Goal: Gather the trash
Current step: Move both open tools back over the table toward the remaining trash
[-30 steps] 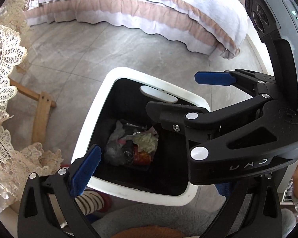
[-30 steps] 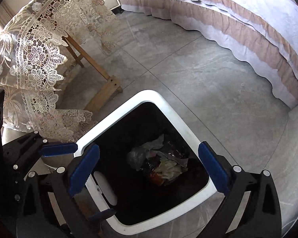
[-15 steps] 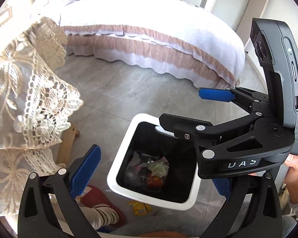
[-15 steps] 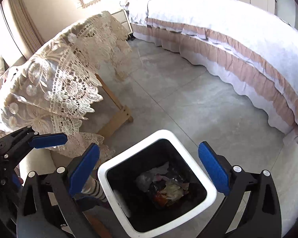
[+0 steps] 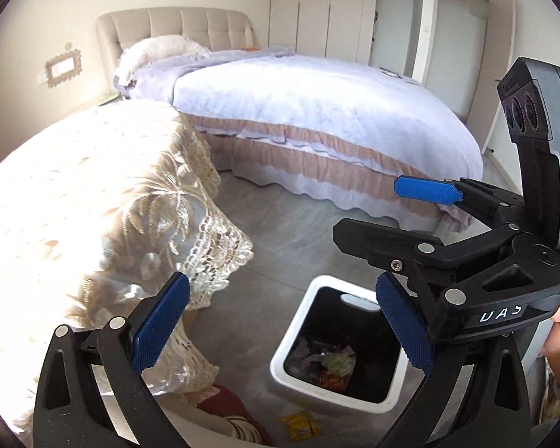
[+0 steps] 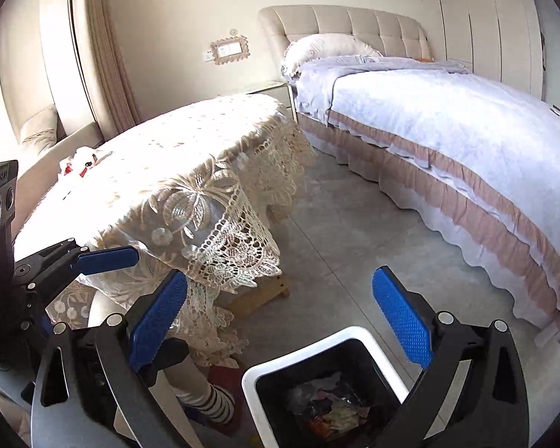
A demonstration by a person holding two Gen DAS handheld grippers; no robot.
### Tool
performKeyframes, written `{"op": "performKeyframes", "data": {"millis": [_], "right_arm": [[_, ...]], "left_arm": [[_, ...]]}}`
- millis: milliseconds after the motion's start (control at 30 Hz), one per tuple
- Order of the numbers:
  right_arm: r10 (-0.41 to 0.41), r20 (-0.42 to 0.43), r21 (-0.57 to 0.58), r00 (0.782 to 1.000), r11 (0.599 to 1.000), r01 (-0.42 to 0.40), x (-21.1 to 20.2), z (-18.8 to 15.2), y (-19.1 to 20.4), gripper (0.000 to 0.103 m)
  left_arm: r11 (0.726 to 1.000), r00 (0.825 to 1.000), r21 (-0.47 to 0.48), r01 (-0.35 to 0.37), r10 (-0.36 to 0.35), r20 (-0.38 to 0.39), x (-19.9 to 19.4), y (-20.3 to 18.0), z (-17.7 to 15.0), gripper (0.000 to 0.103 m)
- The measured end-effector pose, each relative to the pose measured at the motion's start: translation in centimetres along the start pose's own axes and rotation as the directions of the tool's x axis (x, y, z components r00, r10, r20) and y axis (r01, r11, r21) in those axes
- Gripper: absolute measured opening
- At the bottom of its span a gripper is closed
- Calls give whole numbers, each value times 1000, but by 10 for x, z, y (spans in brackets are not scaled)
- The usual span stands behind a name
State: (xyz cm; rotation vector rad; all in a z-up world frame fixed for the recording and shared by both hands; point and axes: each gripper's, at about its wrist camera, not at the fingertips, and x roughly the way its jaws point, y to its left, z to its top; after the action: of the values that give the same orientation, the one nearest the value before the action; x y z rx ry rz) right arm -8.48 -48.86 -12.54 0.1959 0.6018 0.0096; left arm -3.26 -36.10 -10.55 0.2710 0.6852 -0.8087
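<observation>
One square white bin with a black liner stands on the grey floor below me, crumpled wrappers heaped inside; one yellow packet lies just beside it. Both my left gripper and right gripper hold their ribbed blue jaws wide apart, empty, beside one lace-draped bench.

Grey floor under bin, wrapper

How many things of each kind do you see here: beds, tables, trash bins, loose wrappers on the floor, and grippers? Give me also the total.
Bed with lilac cover and pink frill: 1
Table under cream lace cloth: 1
White square trash bin with black inside: 1
Yellow wrapper on the grey floor: 1
Black grippers with blue fingers, left gripper, right gripper: 2
Total: 6
</observation>
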Motion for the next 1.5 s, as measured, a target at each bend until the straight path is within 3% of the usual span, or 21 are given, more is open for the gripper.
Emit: {"op": "performKeyframes", "data": {"millis": [200, 400, 700, 867, 967, 1033, 1133, 1200, 1267, 1367, 1500], "right_arm": [[88, 98, -54, 991, 995, -83, 2, 31, 46, 99], [165, 208, -213, 964, 970, -120, 7, 62, 110, 99], [173, 308, -391, 936, 920, -42, 32, 91, 202, 99], [241, 270, -433, 932, 895, -106, 58, 110, 242, 99], [311, 234, -435, 921, 881, -186, 72, 123, 260, 99], [368, 200, -432, 908, 865, -255, 82, 132, 270, 99], [441, 149, -404, 885, 844, -352, 97, 146, 279, 99], [460, 135, -402, 878, 835, -375, 107, 152, 284, 99], [432, 130, -431, 892, 835, -341, 117, 154, 294, 99], [373, 146, -479, 916, 837, -265, 130, 154, 304, 99], [364, 112, -490, 925, 830, -267, 148, 156, 308, 99]], "left_arm": [[991, 989, -66, -116, 121, 84, -35, 41, 3, 98], [951, 947, -157, -267, 288, 139, -75, 100, 0, 98], [830, 847, -324, -453, 515, 135, -125, 187, -17, 98], [762, 804, -405, -505, 586, 100, -150, 237, -29, 98], [716, 781, -444, -538, 622, 56, -155, 261, -31, 98], [689, 781, -481, -542, 624, 13, -154, 282, -32, 98], [672, 801, -539, -508, 599, -9, -154, 306, -36, 98], [660, 802, -549, -513, 597, -31, -149, 318, -35, 98], [659, 807, -544, -519, 587, -60, -143, 328, -33, 98], [670, 830, -538, -512, 547, -108, -130, 344, -32, 98], [679, 851, -542, -495, 504, -147, -117, 360, -31, 98]]}}
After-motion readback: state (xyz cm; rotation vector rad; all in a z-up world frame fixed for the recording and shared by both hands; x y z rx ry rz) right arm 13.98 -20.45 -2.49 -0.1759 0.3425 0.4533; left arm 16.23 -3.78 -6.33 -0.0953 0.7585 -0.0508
